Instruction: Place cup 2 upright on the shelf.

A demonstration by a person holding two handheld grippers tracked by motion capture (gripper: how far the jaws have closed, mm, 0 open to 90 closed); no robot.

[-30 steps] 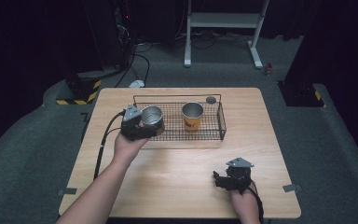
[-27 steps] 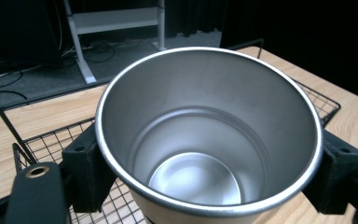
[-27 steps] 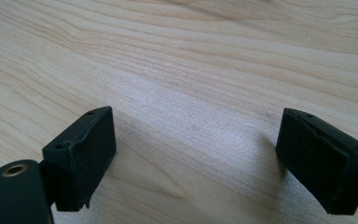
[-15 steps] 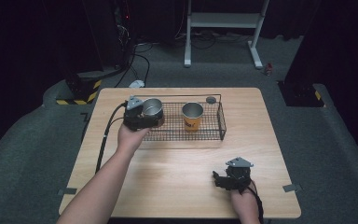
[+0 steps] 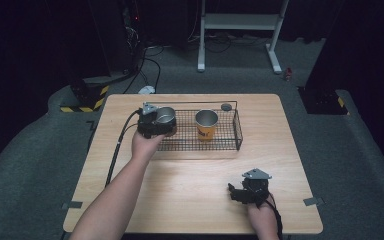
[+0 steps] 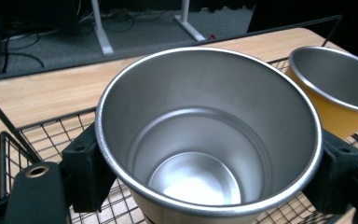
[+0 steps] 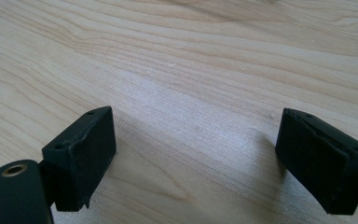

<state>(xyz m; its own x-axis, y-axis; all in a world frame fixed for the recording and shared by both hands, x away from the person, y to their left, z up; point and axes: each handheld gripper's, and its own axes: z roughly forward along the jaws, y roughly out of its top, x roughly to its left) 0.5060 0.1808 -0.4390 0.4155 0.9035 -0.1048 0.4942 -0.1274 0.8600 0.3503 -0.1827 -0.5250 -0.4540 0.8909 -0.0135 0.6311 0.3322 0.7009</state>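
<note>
At the left of the bench (image 5: 130,200), the left gripper (image 5: 152,122) is clamped on a plain steel cup (image 5: 165,116), holding it at the left end of the wire basket (image 5: 237,131). In the left gripper view the two black jaws press the cup (image 6: 205,135) from opposite sides just under its rolled rim, mouth up and tilted slightly toward the camera, with the basket's mesh (image 6: 51,135) below it. Whether the cup's base already rests on the mesh cannot be told.

The cup looks like thin sheet metal: light, stiff and empty, with a smooth polished wall that could slide in a pinch. The rolled rim gives a lip that stops it dropping through, so a hold across the widest part just beneath that lip, as here, seems the safest place. It would likely survive a knock but could dent, and it would clatter and tip if let go at an angle.

Toward the middle of the basket stands a second cup (image 5: 206,125), steel inside and orange outside, upright, well clear of the held one in the high view. A small dark round thing (image 5: 226,106) lies on the bench just beyond the basket's far right corner.

At the near right, the right gripper (image 5: 237,192) rests low over bare wood with its jaws spread wide and nothing between them (image 7: 193,154).
</note>
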